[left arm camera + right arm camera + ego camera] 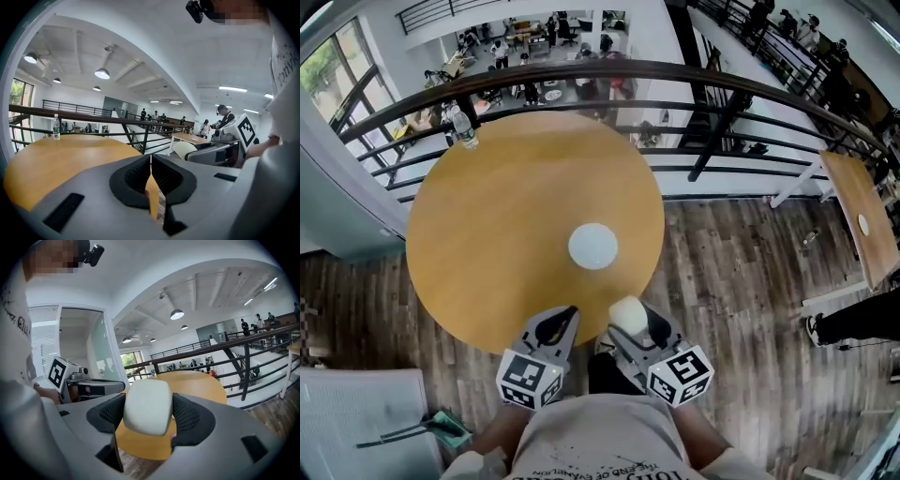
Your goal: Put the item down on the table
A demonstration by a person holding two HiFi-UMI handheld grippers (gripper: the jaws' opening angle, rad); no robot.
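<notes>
Edge of wooden tabletop (487,244) just ahead; right hand-held gripper (148,416) clamped on pale item (147,404), left hand-held gripper (151,172) closed, empty. Risk: letting go short, onto floor (741,281).

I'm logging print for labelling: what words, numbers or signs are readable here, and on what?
Shirt print: upside down, cut off, unreadable.
Bottle label: too small to read.
Marker cubes: square patterns only, no words.
White item: no print showing.

Grey left claw (557,325) and right claw (628,319) carry black pads (135,180) and marker cubes (530,378).
</notes>
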